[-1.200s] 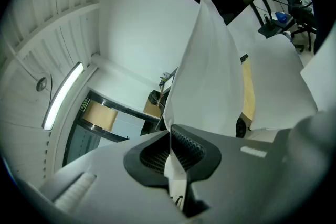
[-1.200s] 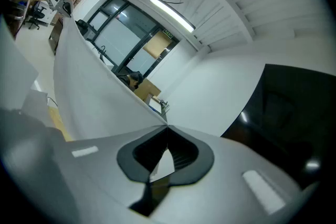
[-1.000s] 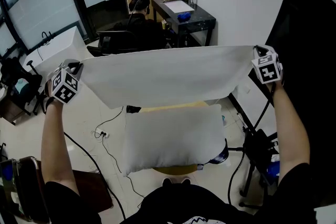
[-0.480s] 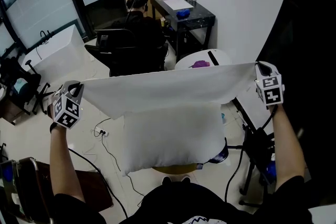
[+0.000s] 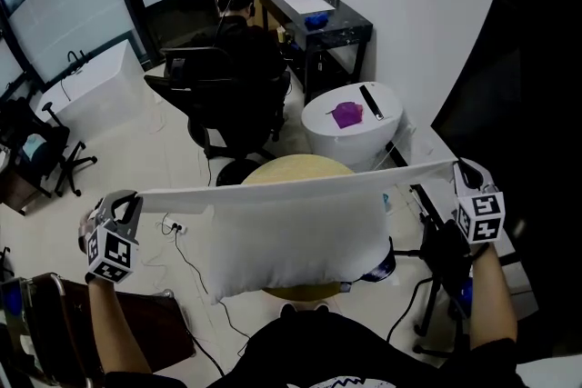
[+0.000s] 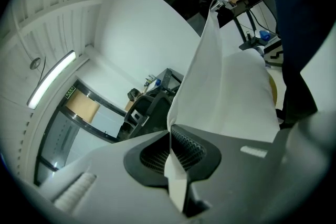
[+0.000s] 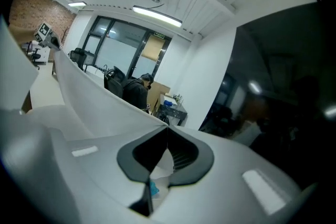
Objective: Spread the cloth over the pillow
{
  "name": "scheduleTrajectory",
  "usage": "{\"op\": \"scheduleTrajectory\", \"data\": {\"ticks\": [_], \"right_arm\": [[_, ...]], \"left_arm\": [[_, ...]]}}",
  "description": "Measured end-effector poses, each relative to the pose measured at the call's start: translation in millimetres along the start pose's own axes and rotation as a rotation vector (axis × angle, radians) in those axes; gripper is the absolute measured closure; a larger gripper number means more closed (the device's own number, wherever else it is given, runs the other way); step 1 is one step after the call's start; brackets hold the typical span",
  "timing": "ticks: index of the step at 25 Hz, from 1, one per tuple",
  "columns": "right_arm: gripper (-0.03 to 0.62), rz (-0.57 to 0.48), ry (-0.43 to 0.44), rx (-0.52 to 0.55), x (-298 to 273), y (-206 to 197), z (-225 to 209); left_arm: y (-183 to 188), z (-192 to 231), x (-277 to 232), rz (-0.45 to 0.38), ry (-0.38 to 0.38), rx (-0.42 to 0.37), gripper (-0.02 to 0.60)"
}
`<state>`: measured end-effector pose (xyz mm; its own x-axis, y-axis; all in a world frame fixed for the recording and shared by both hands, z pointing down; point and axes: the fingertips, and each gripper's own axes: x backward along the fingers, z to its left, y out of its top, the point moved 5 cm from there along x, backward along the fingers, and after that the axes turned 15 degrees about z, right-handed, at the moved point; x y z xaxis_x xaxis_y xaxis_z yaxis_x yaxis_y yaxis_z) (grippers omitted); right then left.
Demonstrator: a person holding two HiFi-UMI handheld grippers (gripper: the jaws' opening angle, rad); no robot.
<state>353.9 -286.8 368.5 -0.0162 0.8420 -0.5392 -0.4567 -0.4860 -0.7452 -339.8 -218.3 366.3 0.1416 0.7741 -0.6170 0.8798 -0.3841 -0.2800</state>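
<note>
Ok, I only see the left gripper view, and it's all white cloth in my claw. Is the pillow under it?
Observer: Yes. The head view shows the pillow lying on a round wooden table, with the cloth stretched over its far edge.
Operator: Is the other claw holding on?
Observer: Yes. The right gripper view shows the right claw shut on the cloth's other corner.
Operator: What's behind the table?
Observer: A white round stand with a purple thing on top.

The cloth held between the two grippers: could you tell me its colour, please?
The cloth is plain white, clearest in the head view.
</note>
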Motion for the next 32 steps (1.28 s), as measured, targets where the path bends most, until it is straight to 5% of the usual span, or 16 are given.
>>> {"op": "scheduleTrajectory", "data": {"ticks": [19,28,32], "right_arm": [[0.583,0.21,0.13,-0.218,63.3,-170.6,55.5],[0.583,0.376,0.152,-0.242,45.0,-261.2,94.3],[0.583,0.447,0.177,-0.246,37.0,-299.0,109.5]], "left_arm": [[-80.9,-180.4,49.8,-0.042,-0.249,0.034,0.581],[-115.9,-270.0,28.7,0.033,-0.436,0.043,0.581],[-123.8,-298.3,19.4,0.06,-0.493,-0.01,0.581]]}}
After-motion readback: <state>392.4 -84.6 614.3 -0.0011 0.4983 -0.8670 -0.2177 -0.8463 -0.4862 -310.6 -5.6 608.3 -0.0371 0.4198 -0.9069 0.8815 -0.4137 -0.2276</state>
